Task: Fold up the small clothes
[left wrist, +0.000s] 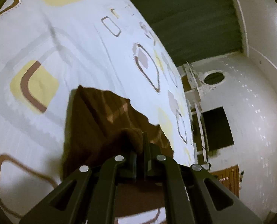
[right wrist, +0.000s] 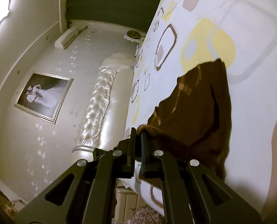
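Tongs, left (left wrist: pixel 140 140) and right (right wrist: pixel 137 133), clenched on brown garment (left wrist: pixel 101 115); framed picture (right wrist: pixel 44 98) only in right view

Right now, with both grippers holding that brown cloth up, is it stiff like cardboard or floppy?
Probably floppy: the brown cloth droops in folds from the left gripper and sags from the right gripper onto the patterned bedsheet. It looks light, since thin pinches at its edge seem to lift it. It likely won't slip, as the fabric bunches where it is clamped.
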{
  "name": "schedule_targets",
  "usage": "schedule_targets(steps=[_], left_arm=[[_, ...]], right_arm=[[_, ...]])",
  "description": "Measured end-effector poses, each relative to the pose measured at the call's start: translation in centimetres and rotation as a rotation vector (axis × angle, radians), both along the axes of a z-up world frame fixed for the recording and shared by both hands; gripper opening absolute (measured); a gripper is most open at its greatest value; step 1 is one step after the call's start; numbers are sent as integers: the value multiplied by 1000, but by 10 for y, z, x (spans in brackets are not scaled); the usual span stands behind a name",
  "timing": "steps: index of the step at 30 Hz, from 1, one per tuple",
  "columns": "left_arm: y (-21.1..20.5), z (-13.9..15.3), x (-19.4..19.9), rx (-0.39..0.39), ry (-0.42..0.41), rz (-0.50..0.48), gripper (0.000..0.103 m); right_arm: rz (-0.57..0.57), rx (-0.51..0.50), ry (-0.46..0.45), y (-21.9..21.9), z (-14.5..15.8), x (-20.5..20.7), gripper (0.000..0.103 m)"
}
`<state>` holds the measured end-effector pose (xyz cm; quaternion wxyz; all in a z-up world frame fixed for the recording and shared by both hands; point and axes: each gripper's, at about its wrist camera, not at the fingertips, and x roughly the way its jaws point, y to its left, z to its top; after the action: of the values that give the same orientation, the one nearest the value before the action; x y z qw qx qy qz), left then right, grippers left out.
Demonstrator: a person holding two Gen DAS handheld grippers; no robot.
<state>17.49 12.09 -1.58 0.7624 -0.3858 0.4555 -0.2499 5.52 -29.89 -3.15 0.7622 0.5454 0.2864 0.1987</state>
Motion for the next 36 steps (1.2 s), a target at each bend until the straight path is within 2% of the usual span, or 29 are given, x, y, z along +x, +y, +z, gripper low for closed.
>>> schedule_targets(steps=[8, 16, 28, 36], left_arm=[[0, -31, 42, -1, 81, 53, 5], [-5, -38, 68, 26, 97, 60, 5], [8, -73, 78, 16, 186, 103, 5], [12, -72, 85, 23, 171, 95, 5]], right_arm=[[-42, 5, 63, -17, -23, 48, 4], [-81, 4, 98, -29, -41, 85, 4], [-112, -20, 187, -36, -70, 117, 4], [-133, -22, 201, -37, -78, 129, 4]])
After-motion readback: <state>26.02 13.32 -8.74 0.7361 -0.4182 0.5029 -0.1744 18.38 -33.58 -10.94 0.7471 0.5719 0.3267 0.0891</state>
